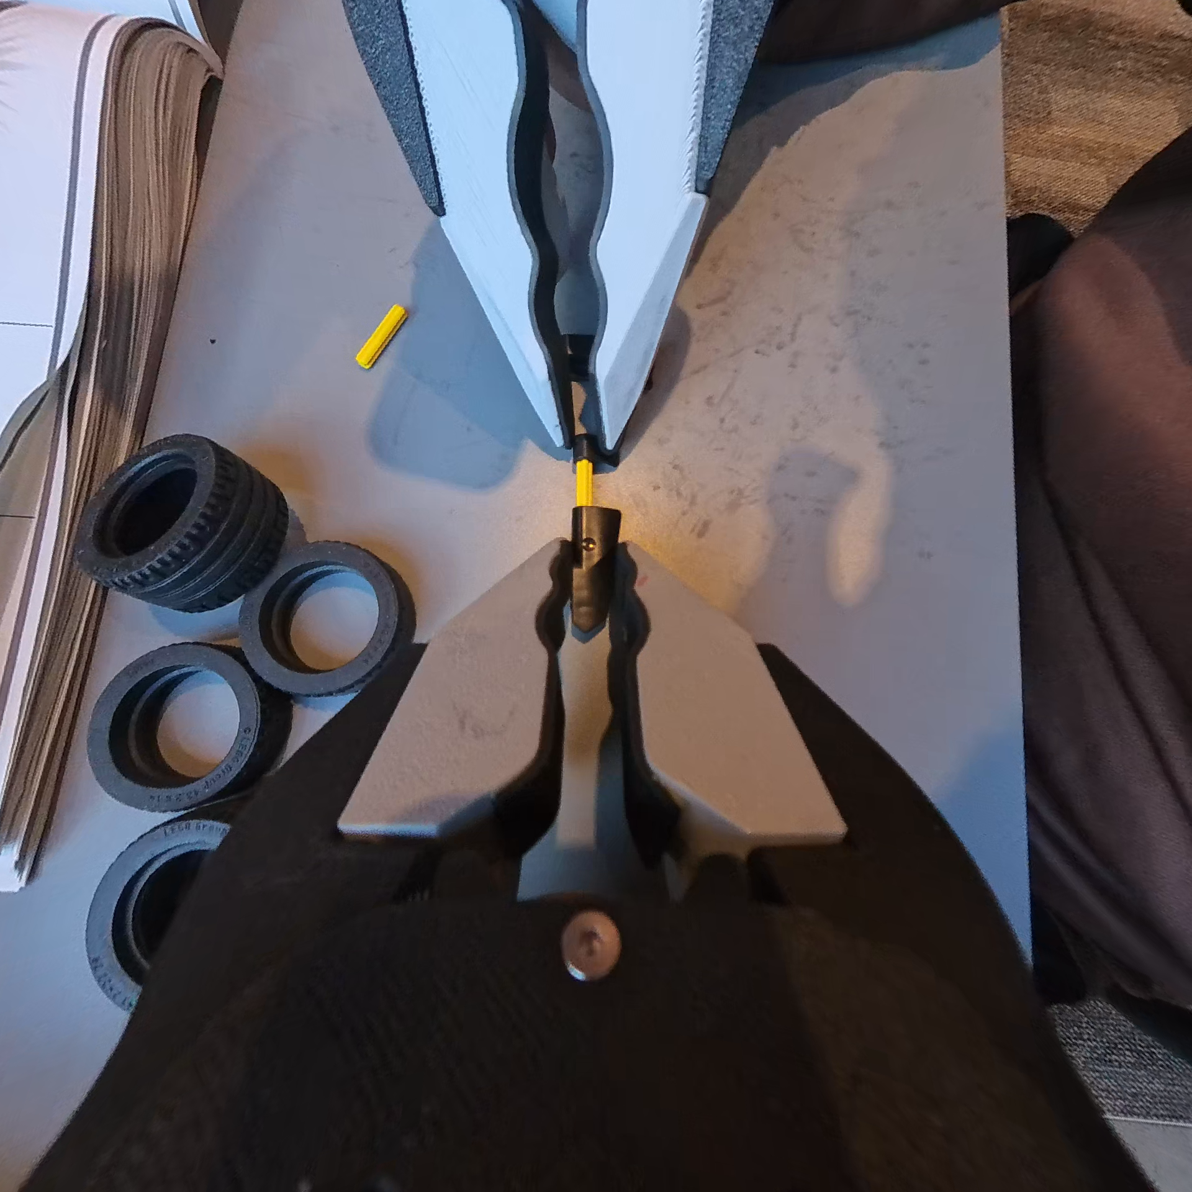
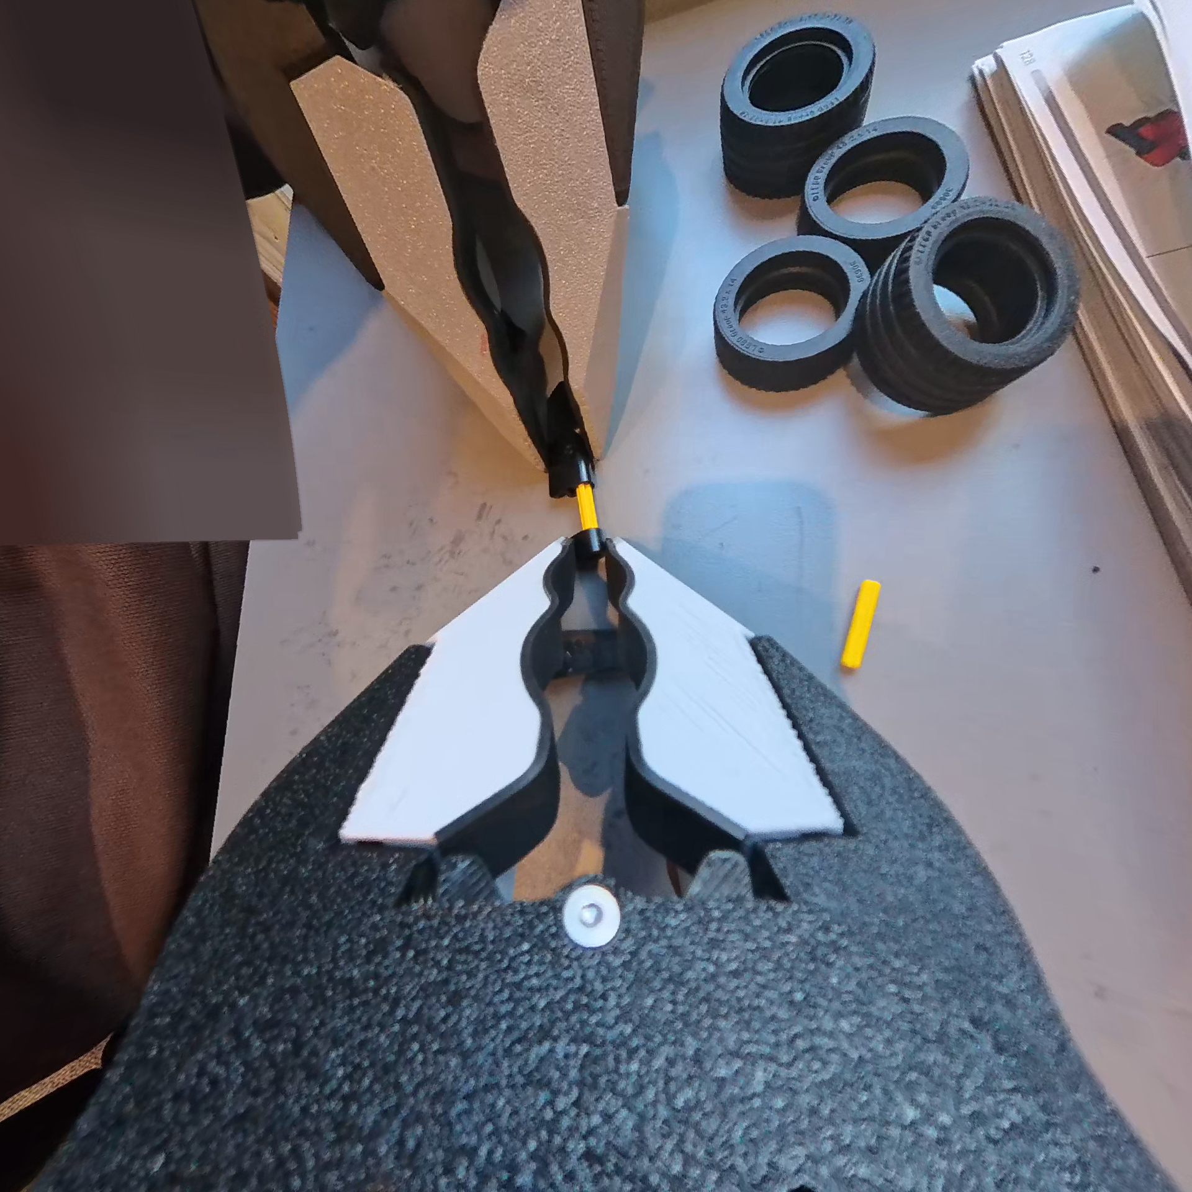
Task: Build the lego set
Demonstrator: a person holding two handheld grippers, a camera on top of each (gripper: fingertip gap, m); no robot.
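My left gripper [image 1: 592, 548], with grey fingers, is shut on a black connector piece [image 1: 593, 567]. My right gripper [image 2: 588, 547], with white fingers, is shut on a second small black piece [image 2: 588, 549]. The two grippers meet tip to tip above the grey table [image 1: 806, 322]. A short yellow axle [image 1: 584, 482] bridges the two black pieces; it also shows in the right wrist view [image 2: 586, 508]. The right gripper shows opposite in the left wrist view [image 1: 586, 445], and the left gripper in the right wrist view [image 2: 567, 464]. A loose yellow axle [image 1: 381, 336] lies on the table, also in the right wrist view [image 2: 860, 623].
Several black rubber tyres [image 1: 187, 522] lie at the table's left side, shown top right in the right wrist view [image 2: 896, 258]. A stack of instruction booklets [image 1: 71, 387] lies beyond them [image 2: 1096, 193]. Dark fabric [image 1: 1109, 580] borders the table's other edge. Only a small space, under 4 cm, lies between the two pairs of fingers. The loose yellow axle [image 1: 381, 336] lies around 7 cm away from my right fingertips. Seen from the right wrist view [image 2: 860, 621] as well.
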